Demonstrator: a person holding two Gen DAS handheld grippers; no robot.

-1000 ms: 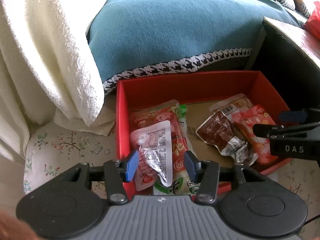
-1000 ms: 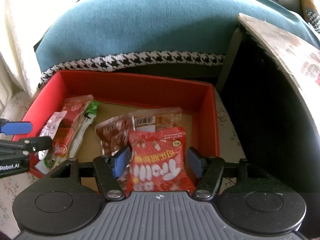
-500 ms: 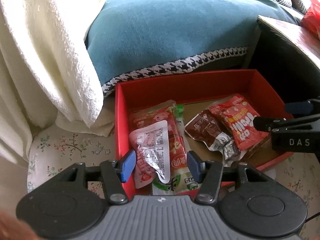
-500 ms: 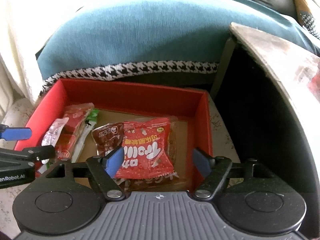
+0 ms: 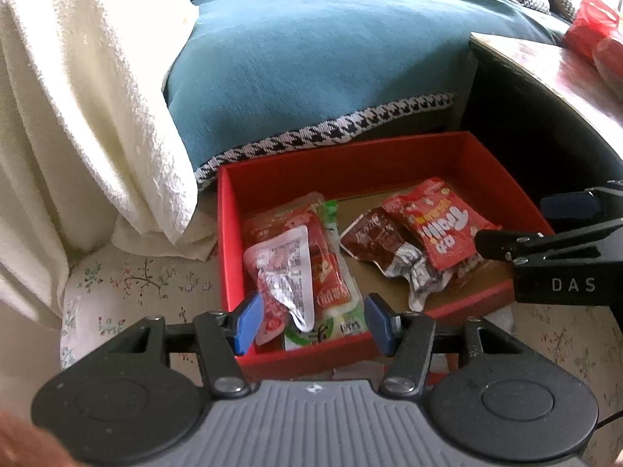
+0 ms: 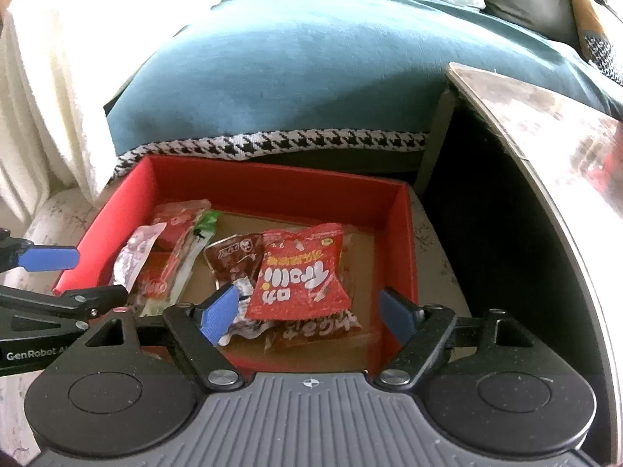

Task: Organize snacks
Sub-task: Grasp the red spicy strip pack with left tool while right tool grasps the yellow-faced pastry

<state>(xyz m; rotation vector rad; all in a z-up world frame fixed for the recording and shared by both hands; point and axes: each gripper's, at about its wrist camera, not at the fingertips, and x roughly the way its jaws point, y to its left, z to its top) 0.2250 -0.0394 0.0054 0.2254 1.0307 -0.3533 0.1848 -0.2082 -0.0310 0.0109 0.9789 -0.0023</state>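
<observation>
A red box (image 5: 342,163) (image 6: 272,186) holds several snack packets. A red Trolli gummy packet (image 5: 436,225) (image 6: 300,276) lies in its right half on a brown packet (image 5: 373,237) (image 6: 233,257). A white foil packet (image 5: 284,272) (image 6: 136,253) and red and green packets (image 5: 331,284) lie in the left half. My left gripper (image 5: 311,323) is open and empty above the box's near left edge. My right gripper (image 6: 307,311) is open and empty above the near right edge, just behind the Trolli packet; it also shows in the left wrist view (image 5: 545,233).
A teal sofa cushion with a houndstooth border (image 5: 319,62) (image 6: 296,70) rises behind the box. A white blanket (image 5: 78,97) hangs at the left. A dark side table (image 5: 553,74) (image 6: 545,124) stands to the right with red items on top. The box rests on floral cloth (image 5: 128,284).
My right gripper opened and let go of the red Trolli packet, which now lies in the box. Both grippers pulled back and up from the box.
</observation>
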